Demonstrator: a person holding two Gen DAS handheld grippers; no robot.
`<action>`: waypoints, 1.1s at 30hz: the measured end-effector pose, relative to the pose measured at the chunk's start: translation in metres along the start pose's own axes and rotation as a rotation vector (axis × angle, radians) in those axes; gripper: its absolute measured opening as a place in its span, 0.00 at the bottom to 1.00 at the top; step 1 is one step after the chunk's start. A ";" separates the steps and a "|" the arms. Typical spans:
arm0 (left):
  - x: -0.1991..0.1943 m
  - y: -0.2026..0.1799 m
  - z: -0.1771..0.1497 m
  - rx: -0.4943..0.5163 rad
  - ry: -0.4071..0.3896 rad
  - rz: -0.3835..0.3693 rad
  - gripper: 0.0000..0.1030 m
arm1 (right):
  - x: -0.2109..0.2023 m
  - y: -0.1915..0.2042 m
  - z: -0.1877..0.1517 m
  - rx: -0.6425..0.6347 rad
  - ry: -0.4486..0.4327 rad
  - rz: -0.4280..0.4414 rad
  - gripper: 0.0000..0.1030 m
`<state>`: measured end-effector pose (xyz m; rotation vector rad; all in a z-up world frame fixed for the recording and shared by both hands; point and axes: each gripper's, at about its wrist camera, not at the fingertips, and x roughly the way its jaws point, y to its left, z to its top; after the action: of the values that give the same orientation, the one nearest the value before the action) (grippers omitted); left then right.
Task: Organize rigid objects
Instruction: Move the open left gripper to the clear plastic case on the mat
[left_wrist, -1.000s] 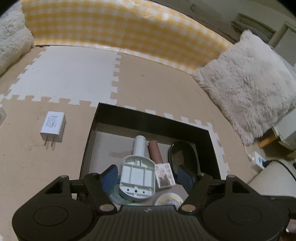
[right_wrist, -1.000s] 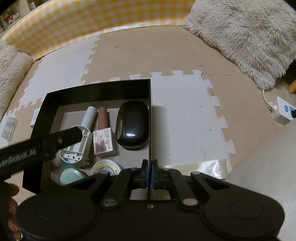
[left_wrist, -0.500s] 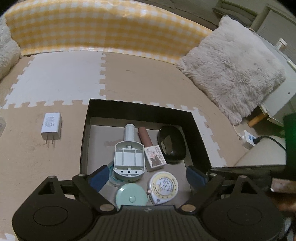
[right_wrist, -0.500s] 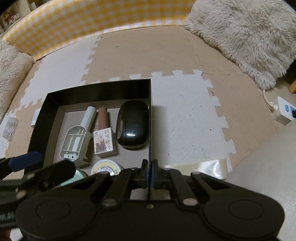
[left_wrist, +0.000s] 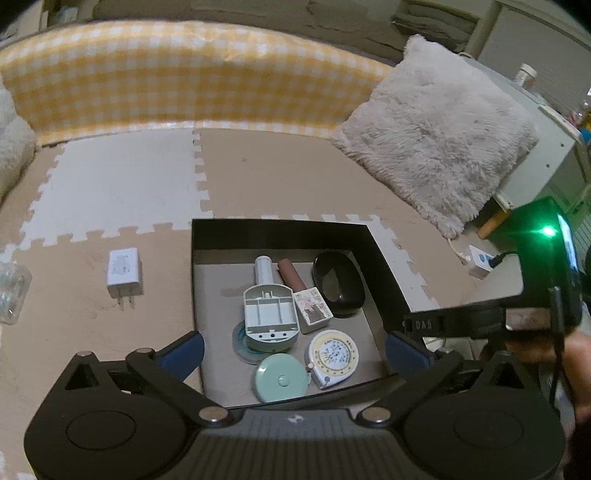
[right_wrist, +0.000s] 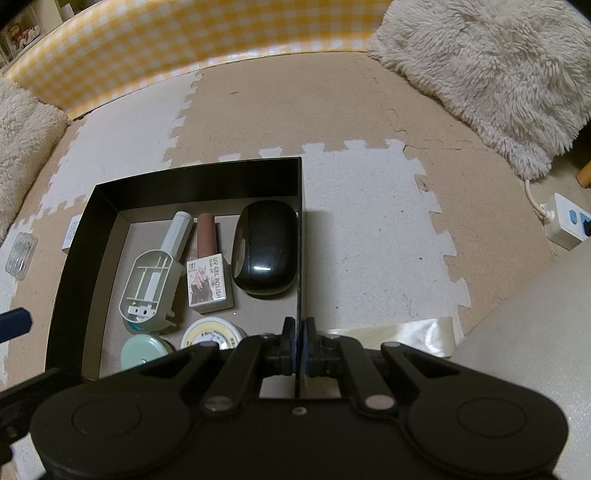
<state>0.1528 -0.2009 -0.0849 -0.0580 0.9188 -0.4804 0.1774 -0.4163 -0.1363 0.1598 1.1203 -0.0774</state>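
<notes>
A black open box sits on the foam mat. Inside lie a pale green plastic holder, a gel polish bottle, a black case, a mint round tape measure and a yellow round tape measure. My left gripper is open and empty above the box's near edge. My right gripper is shut on the box's right wall. A white charger plug lies on the mat left of the box.
A fluffy cushion lies at the right, a yellow checked bolster along the back. A clear plastic case lies far left. A power strip sits at the right. A strip of tape lies near the right gripper.
My left gripper has drawn back and up from the box, leaving the green holder lying inside. The right gripper has held still on the box wall.
</notes>
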 end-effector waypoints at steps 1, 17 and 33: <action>-0.004 0.002 0.000 0.010 -0.007 -0.004 1.00 | 0.000 0.000 0.000 0.000 0.000 0.000 0.04; -0.047 0.074 0.005 0.128 -0.146 0.070 1.00 | 0.000 0.001 0.001 -0.008 0.001 -0.004 0.04; -0.008 0.202 0.005 0.051 -0.120 0.295 1.00 | 0.001 0.005 0.002 -0.023 0.016 -0.022 0.04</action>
<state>0.2279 -0.0183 -0.1261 0.0932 0.7810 -0.2234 0.1801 -0.4117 -0.1364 0.1281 1.1381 -0.0828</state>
